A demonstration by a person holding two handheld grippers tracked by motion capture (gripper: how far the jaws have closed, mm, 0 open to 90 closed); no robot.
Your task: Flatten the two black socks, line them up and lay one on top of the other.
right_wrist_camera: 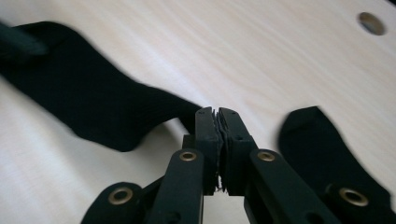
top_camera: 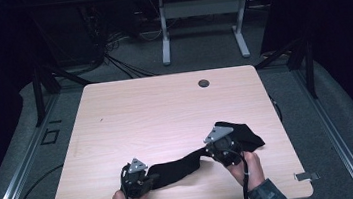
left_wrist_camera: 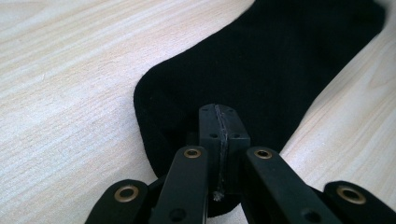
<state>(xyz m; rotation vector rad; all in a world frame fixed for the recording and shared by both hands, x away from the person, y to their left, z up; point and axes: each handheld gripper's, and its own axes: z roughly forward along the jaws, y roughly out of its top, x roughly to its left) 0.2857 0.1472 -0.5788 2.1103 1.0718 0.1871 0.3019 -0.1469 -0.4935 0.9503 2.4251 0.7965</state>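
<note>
A long black sock (top_camera: 177,169) stretches across the near part of the wooden table (top_camera: 165,111) between my two grippers. The left gripper (top_camera: 149,179) is at the sock's rounded end (left_wrist_camera: 168,102). Its jaws (left_wrist_camera: 218,122) are pressed together over the fabric, with only a thin line between the pads. My right gripper (top_camera: 218,150) is shut on the other end, and bunched black fabric shows between its jaws (right_wrist_camera: 218,123). From there the sock (right_wrist_camera: 88,98) runs off to the left. A second black sock piece (top_camera: 243,133) (right_wrist_camera: 317,140) lies flat just right of the right gripper.
A round cable hole (top_camera: 204,83) (right_wrist_camera: 371,23) sits near the table's far edge. The bare tabletop spreads beyond the sock. Past the table, on the grey floor, stand a white desk frame (top_camera: 202,31) and loose cables (top_camera: 125,65). Black stands flank both sides.
</note>
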